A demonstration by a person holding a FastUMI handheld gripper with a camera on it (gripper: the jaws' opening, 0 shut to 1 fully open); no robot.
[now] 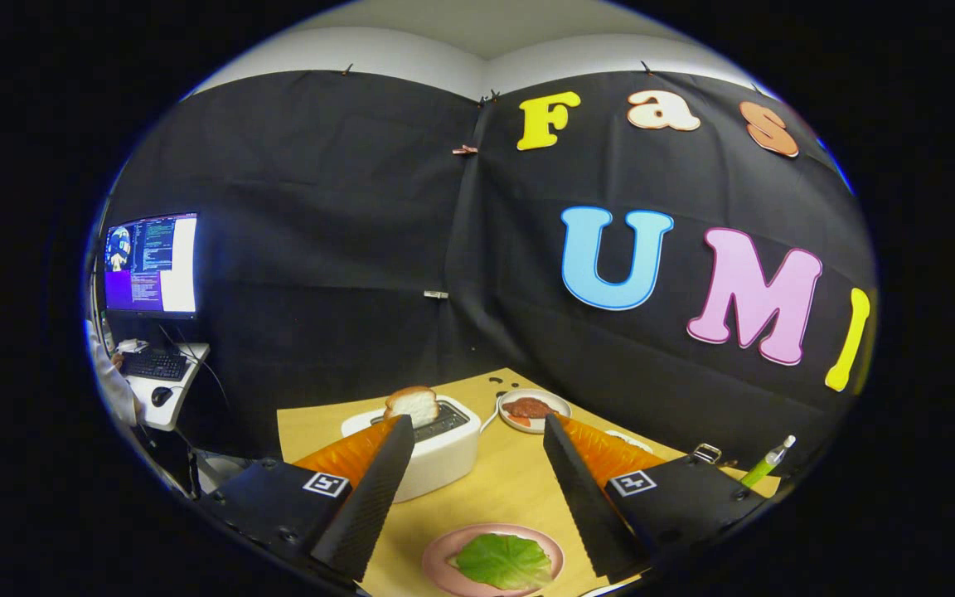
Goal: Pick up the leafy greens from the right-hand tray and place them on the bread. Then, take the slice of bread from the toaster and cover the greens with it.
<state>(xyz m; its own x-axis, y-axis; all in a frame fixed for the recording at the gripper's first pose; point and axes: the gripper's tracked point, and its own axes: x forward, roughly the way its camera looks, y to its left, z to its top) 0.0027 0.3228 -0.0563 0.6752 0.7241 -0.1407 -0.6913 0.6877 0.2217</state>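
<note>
Between the fingers and close under them, a round pink plate (444, 572) carries a flat green lettuce leaf (503, 561); whether bread lies beneath it is hidden, but the greens look already delivered. The gripper (473, 439) hangs released above it — fingers spread wide, nothing between them — raised and aimed forward, apparently to clear the plate for the next reach. Just beyond the left finger stands a white boxy toaster (438, 452) on the pale wooden table (511, 489), a tan-crusted bread slice (413, 405) standing up from its slot, easy to pinch. Beyond the right finger, a small white plate (564, 405) holds reddish food (529, 407).
</note>
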